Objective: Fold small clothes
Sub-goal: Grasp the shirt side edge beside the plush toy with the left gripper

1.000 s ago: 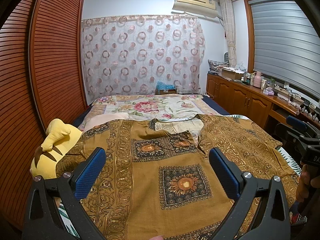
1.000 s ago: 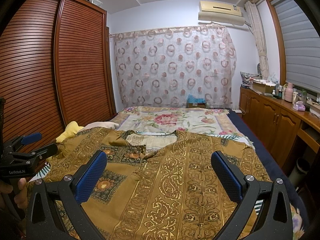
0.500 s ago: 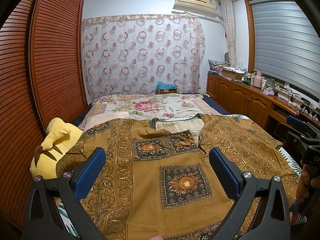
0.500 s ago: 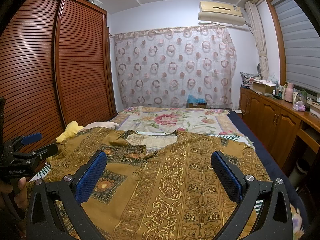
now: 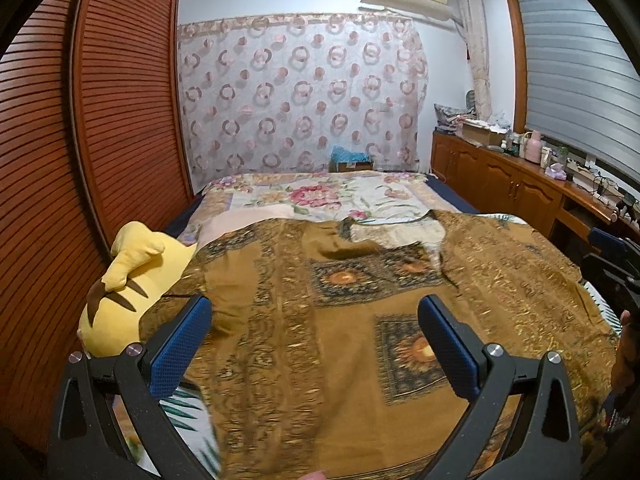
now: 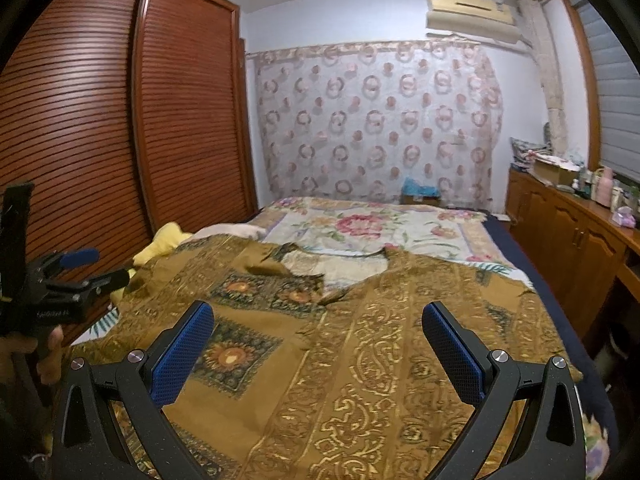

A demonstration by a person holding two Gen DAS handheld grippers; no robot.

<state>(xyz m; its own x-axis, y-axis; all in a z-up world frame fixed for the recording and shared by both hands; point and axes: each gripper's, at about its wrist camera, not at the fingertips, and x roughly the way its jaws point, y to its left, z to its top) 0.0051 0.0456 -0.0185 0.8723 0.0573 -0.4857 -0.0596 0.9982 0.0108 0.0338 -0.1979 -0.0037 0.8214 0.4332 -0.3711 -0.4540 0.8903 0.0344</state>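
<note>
Shirt (image 5: 340,320), golden-brown and patterned, is lying spread on bed (image 5: 320,192) beyond both grippers; left gripper (image 5: 316,336) and right gripper (image 6: 318,340) are hovering, fingers spread wide, gripping nothing.

The brown, gold-patterned shirt (image 5: 352,320) spread on the bed is smeared by motion blur in the left wrist view, and its lower hem runs off the bottom edge. The yellow plush toy (image 5: 132,280) is partly hidden under the shirt's sleeve. Small bottles and clutter on the wooden sideboard (image 6: 592,232) are too small to identify.
</note>
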